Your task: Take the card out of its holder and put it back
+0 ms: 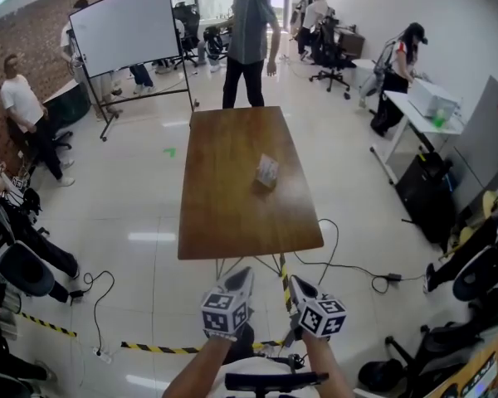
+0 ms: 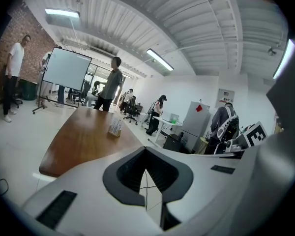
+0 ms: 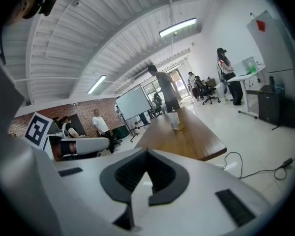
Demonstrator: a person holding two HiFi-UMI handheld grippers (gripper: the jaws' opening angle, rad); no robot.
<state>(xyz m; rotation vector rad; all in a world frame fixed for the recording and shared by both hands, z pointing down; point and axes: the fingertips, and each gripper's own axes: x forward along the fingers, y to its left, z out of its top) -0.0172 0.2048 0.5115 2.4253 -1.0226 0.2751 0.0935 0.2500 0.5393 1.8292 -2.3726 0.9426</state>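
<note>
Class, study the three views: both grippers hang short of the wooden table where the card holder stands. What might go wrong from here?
1. The left gripper and right gripper both have jaws together; meeting the card holder like that may knock it over instead of gripping.
2. A cable loops on the floor by the table's near right corner and striped tape lies underfoot: stepping closer risks a trip.

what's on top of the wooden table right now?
Only the small card holder, right of centre on the table. Its contents are too small to read; the tabletop under it is covered.
</note>
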